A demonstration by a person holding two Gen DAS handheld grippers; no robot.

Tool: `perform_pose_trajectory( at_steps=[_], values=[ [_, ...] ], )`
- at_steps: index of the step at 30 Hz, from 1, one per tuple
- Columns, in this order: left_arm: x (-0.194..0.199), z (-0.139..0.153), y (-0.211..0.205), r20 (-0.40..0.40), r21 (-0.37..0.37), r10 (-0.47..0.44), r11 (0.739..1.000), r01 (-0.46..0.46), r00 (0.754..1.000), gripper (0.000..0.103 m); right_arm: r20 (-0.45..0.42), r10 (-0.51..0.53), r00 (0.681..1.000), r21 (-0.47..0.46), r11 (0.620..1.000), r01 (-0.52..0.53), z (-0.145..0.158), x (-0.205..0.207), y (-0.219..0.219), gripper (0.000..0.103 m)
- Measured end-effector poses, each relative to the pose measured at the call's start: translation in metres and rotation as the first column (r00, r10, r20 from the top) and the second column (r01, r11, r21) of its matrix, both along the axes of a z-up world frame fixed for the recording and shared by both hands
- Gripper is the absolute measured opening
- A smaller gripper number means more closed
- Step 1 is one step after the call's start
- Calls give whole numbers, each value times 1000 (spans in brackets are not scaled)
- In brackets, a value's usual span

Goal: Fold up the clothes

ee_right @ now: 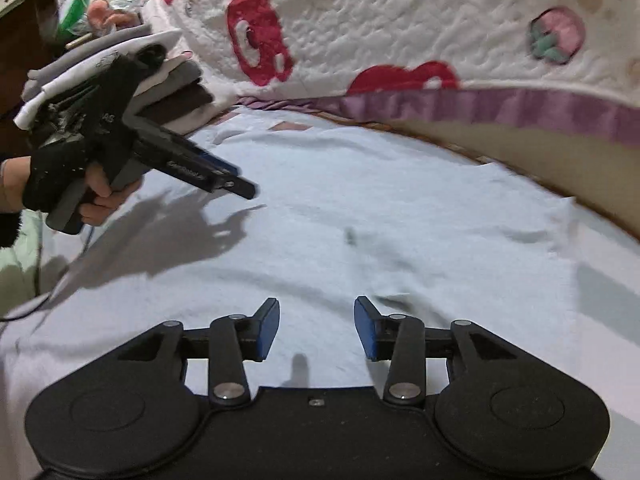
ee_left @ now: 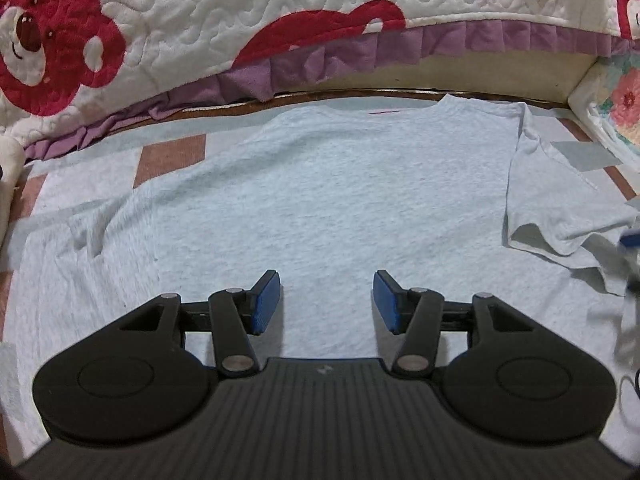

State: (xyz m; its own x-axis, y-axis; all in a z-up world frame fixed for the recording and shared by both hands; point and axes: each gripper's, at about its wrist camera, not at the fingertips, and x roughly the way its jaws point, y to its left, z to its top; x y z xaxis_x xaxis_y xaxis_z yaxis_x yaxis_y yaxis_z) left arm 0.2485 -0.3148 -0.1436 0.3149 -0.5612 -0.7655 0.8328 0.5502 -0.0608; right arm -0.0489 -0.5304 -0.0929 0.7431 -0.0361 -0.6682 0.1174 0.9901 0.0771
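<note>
Pale grey-blue T-shirt (ee_left: 340,184) lies spread nearly flat across the patchwork mat (ee_left: 172,156), collar toward the quilted bedspread (ee_left: 240,20), its right sleeve (ee_left: 560,208) folded inward. My left gripper (ee_left: 326,304) and right gripper (ee_right: 316,328) hover over it, fingers apart, holding nothing.

Right of the folded sleeve (ee_left: 560,208), a blurred blue-and-white shape (ee_left: 630,252) is cut off at the frame edge; T-shirt (ee_right: 400,208) edges in the right wrist view are motion-blurred.
</note>
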Motion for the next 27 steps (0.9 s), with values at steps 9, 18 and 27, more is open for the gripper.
perform_pose_trajectory(
  at_steps=[9, 18, 27],
  values=[
    [-1, -5, 6, -32, -1, -19, 1000, 19, 999, 52, -92, 96, 991, -293, 949, -119, -25, -6, 21, 49],
    [-2, -7, 13, -28, 7, -25, 1000, 25, 999, 53, -188, 125, 974, -572, 792, -212, -56, -15, 30, 45],
    [0, -13, 26, -3, 38, -16, 999, 16, 1000, 53, 203, -556, 806, 62, 829, 556, 11, -61, -125, 2]
  ],
)
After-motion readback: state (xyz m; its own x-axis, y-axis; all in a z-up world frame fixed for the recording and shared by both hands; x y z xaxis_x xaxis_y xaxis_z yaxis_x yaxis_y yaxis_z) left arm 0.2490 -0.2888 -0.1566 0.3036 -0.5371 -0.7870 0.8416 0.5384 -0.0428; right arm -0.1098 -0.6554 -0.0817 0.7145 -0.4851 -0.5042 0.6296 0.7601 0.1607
